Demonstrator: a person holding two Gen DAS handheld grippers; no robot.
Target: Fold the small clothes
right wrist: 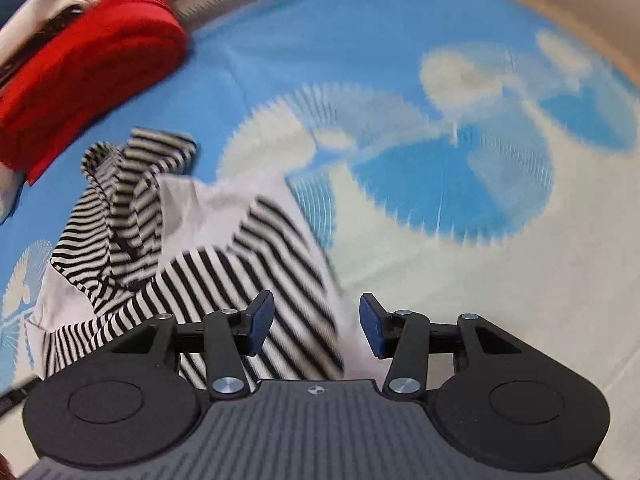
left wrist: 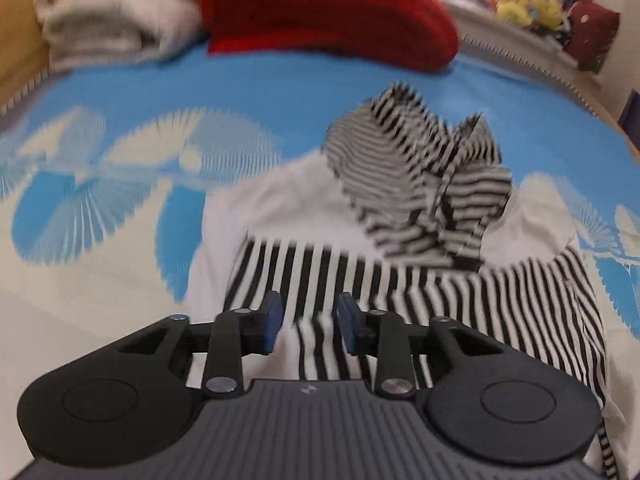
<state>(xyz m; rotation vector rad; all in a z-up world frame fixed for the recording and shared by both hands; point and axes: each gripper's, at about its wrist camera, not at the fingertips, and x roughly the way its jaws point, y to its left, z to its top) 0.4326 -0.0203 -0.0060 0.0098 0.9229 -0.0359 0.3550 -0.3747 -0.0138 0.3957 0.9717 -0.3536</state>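
A small garment [left wrist: 400, 280] in black-and-white stripes with plain white panels lies on a bedsheet [left wrist: 160, 92] of bright blue printed with pale cream fan-shaped and leaf-like motifs. Beyond it sits a solid red folded cloth [left wrist: 328, 12], and beside that an off-white, cream-toned bundle [left wrist: 112, 12]. Soft toys [left wrist: 524, 0] in yellow sit near a dark red one. The left gripper [left wrist: 307, 326] and right gripper [right wrist: 316, 326] are matte black with dark blue pads [right wrist: 370, 324] and a grey ribbed body.
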